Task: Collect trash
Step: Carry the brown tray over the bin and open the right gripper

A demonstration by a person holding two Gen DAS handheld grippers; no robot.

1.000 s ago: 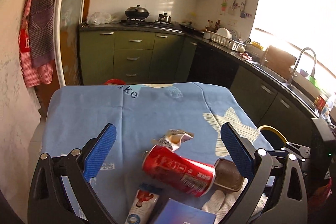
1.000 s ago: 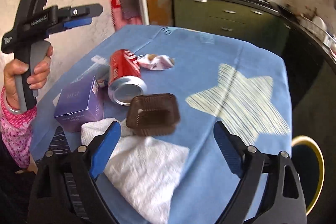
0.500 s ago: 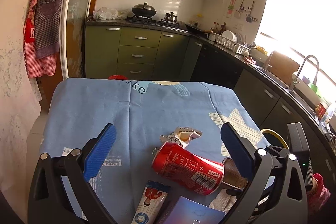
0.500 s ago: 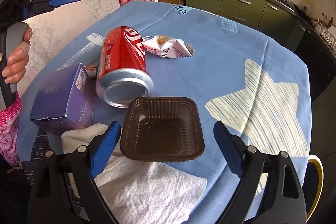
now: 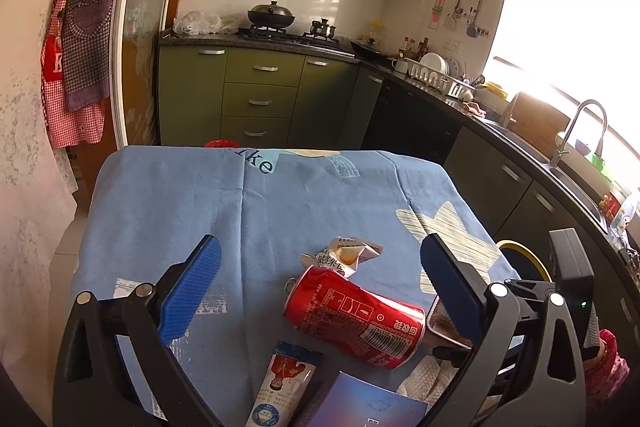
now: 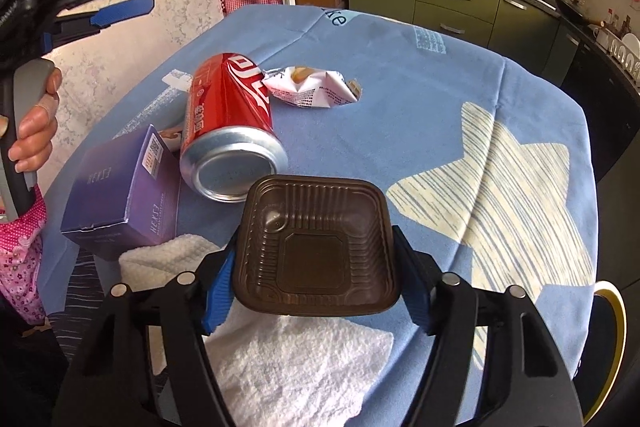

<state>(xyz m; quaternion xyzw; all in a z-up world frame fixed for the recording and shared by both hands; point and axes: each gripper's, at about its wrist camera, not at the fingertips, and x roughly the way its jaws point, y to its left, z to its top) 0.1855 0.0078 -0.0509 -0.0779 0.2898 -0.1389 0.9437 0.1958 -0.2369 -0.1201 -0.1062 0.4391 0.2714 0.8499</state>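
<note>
Sitting between the right hand-held gripper's (image 6: 316, 297) blue pads, the brown plastic tray (image 6: 316, 247) rests on a white towel (image 6: 296, 359) by the red can (image 6: 232, 119); its jaws have just been closing onto the tray's sides. Left hand-held gripper (image 5: 320, 291) hangs wide apart, empty, over the blue-clothed counter (image 5: 168, 211).

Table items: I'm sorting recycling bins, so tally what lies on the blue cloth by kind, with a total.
Red drink can: 1
Brown plastic tray, between the pads of the right hand-held gripper: 1
Crumpled wrapper: 1
Purple box: 1
White towel: 1
Tube-like packet with a blue cap: 1
Total: 6
</note>
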